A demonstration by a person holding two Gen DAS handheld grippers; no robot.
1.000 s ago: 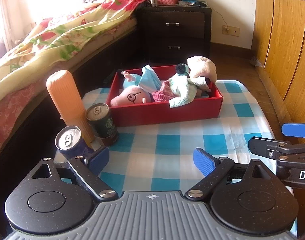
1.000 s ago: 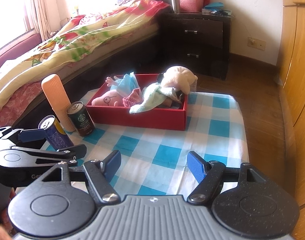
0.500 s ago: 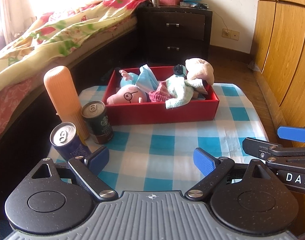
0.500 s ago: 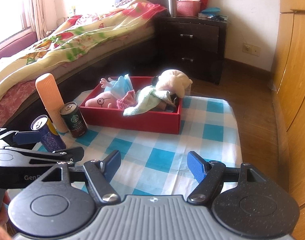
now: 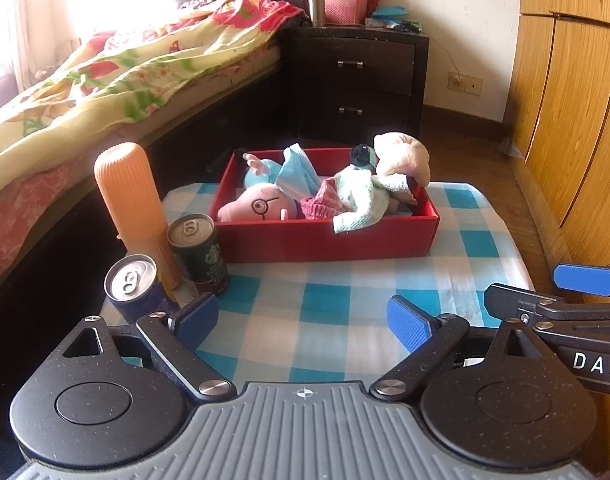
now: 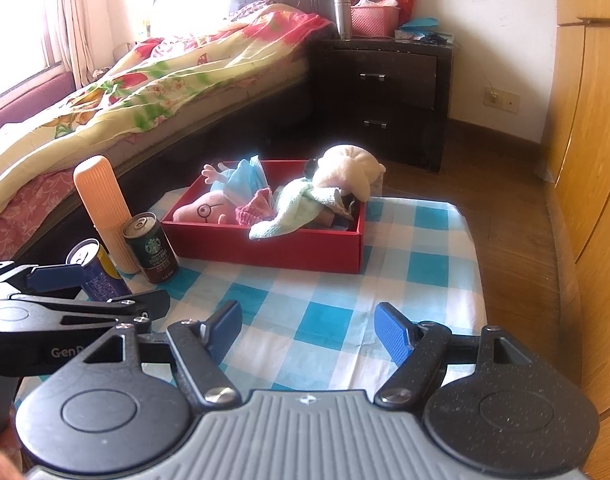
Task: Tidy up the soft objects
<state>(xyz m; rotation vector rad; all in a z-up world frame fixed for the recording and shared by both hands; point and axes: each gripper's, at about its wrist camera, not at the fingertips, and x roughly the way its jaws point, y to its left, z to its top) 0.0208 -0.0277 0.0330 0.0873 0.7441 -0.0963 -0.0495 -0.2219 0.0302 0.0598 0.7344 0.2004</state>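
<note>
**Soft toys heaped in red box as two grippers hover over checked cloth**

Left wrist view: the left gripper (image 5: 303,322) is seen with its blue pads spread wide and nothing held between them, above a blue-and-white checked cloth (image 5: 329,308). Beyond it a red box (image 5: 325,236) is set on the cloth, filled with soft things: a pink plush with drawn glasses (image 5: 261,206), a pale blue garment (image 5: 295,172), a pink knitted piece (image 5: 325,202), a mint-green knit (image 5: 361,200) draped over the near wall, and a cream plush (image 5: 403,154) at the far right corner. A small dark object beside the cream plush cannot be made out. Left of the box an orange ribbed bottle (image 5: 129,200), a dark green can (image 5: 199,254) and a blue can (image 5: 133,286) are grouped closely; the blue can's base is hidden by the gripper. The right gripper is cut off at the right edge.

Right wrist view: the right gripper (image 6: 307,330) is shown partly open, its pads apart and empty over the cloth (image 6: 389,280). The red box (image 6: 273,246) lies well ahead, and the soft items are piled inside it. Only part of the left gripper (image 6: 65,292) is visible at the left edge, covering the foot of the blue can (image 6: 91,266).
</note>
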